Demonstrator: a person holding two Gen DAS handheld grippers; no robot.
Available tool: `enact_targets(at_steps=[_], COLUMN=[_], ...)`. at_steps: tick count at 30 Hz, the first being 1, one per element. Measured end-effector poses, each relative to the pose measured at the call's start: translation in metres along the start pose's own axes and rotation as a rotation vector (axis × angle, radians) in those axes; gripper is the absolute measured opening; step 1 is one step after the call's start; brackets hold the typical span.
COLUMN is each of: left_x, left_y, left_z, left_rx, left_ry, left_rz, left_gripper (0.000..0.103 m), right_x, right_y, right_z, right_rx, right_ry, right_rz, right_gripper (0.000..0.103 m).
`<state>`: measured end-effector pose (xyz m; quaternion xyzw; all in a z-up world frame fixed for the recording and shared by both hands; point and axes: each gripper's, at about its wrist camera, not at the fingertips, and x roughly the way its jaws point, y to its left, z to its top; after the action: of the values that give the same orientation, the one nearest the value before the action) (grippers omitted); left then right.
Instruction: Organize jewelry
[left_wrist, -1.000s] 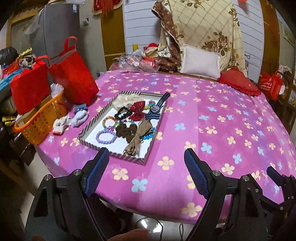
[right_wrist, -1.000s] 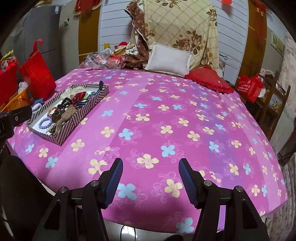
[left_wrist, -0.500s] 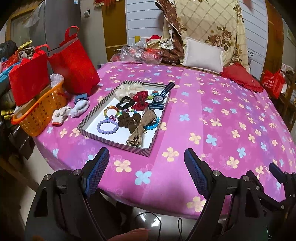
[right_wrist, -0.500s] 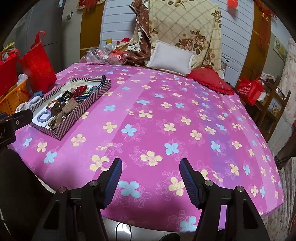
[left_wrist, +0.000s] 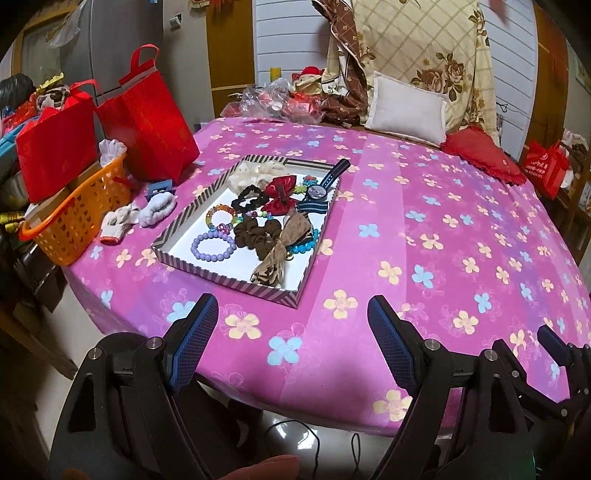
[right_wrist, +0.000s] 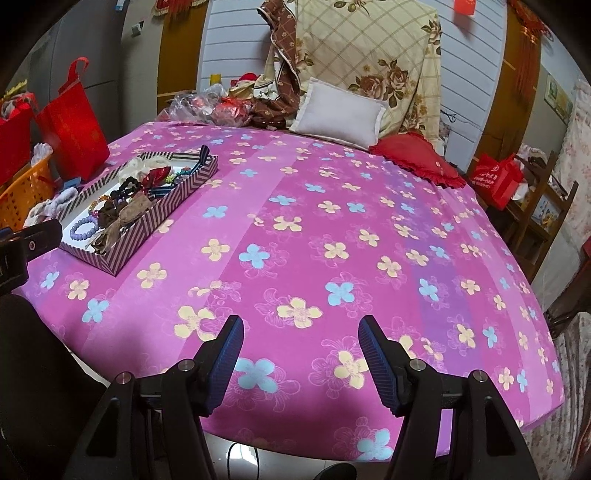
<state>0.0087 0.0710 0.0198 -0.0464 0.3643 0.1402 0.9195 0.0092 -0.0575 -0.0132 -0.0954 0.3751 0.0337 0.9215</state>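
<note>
Both grippers have moved in closer over the table edge in the last second, and the tray (left_wrist: 207, 267) looks nearer now. The left gripper (left_wrist: 291, 336) and right gripper (right_wrist: 301, 354) are wide open and hold nothing. The jewelry (left_wrist: 214, 246) lies jumbled in the tray, so either could reach in soon.

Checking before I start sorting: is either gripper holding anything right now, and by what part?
Nothing is held. The left gripper and right gripper are both open and empty, short of the striped tray.

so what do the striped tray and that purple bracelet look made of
Striped tray: probably cardboard, matte printed stripes, thin straight walls, white inside. Purple bracelet: round glossy beads showing small highlights, likely plastic or glass; cannot tell which.
</note>
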Motion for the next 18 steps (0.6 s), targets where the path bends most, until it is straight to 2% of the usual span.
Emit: enact_targets(at_steps=[18], left_x=[0.013], left_y=[0.005], left_z=[-0.006], left_rx=[-0.015], left_ry=[0.038], left_rz=[-0.006], left_gripper=[0.083], right_x=[0.004], right_y=[0.012], right_z=[-0.001], right_rx=[-0.03], right_ry=[0.019], right_rz=[-0.01], right_gripper=[0.063])
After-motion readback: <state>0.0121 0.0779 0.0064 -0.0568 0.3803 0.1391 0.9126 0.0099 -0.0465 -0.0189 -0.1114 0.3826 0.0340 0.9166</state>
